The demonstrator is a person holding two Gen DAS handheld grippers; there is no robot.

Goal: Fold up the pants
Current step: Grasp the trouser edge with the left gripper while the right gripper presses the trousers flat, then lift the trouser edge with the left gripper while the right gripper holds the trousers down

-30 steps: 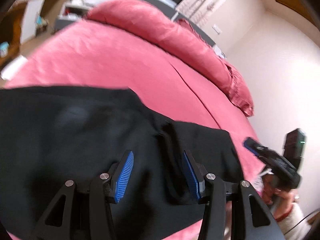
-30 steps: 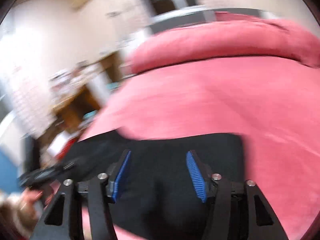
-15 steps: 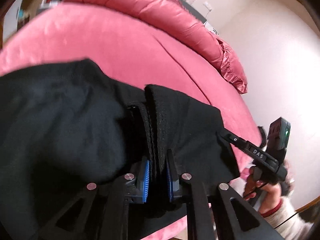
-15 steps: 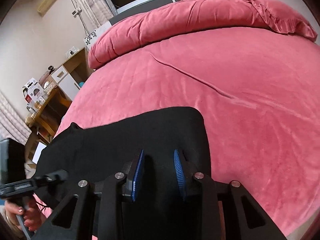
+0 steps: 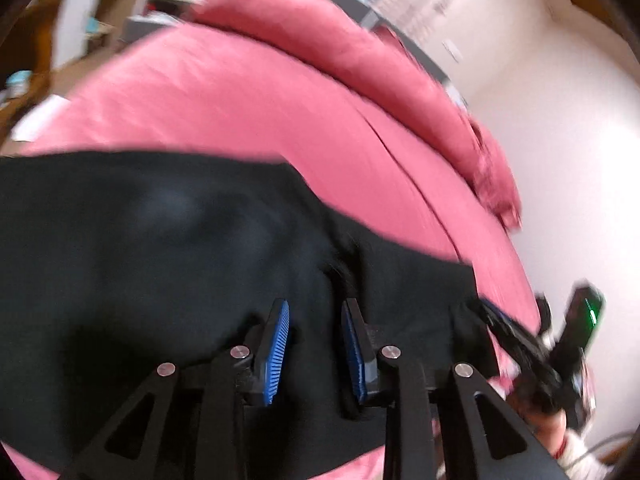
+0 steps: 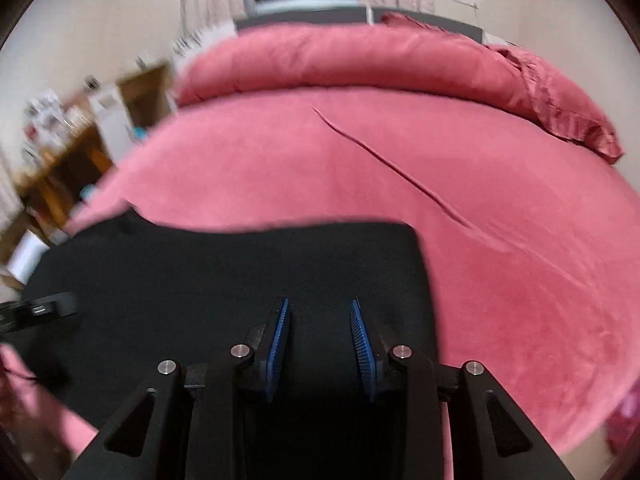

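Black pants [image 5: 160, 264] lie partly folded at six o'clock on the pink bed [image 6: 360, 168]; my left gripper [image 5: 314, 344] jaws are opening, my right gripper [image 6: 320, 344] jaws opening too, neither pinching cloth; more folds appear left.

Black pants [image 5: 168, 264] — spread flat on pink bed [image 5: 224, 100].

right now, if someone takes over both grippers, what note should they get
Left gripper: fingers opening, apart over a ridge of black cloth, not pinching it.
Right gripper: fingers apart, opening slightly, over flat cloth, nothing held.
Pants: black, spread at the near edge of the pink bed, one straight edge on the right.
Done: how far folded, cannot tell.
Left: regrip, finish folding.
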